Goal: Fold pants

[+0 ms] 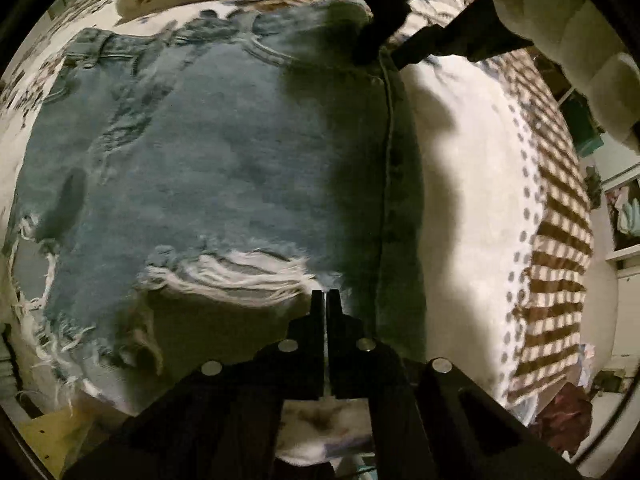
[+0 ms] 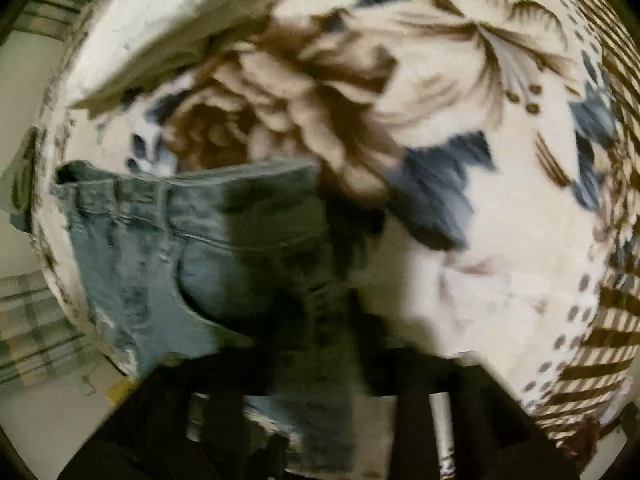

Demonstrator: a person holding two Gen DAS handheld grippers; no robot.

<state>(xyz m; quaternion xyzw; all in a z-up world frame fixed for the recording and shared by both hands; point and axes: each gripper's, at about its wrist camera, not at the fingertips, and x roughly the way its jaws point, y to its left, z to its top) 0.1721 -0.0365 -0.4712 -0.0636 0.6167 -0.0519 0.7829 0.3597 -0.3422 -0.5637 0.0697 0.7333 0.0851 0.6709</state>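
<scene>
Light blue ripped jeans lie folded on a floral blanket, waistband at the far side and frayed tears near me. My left gripper is shut with its tips just above the jeans' near frayed edge; nothing shows between the fingers. My right gripper shows at the top of the left wrist view, touching the jeans' far right corner, held by a gloved hand. In the blurred right wrist view the jeans run down between dark gripper parts, which I cannot make out.
The blanket has brown and blue flowers and a brown checked border. A white pillow lies at the far side. Plaid fabric is at the left. Shelves with clutter stand at the right.
</scene>
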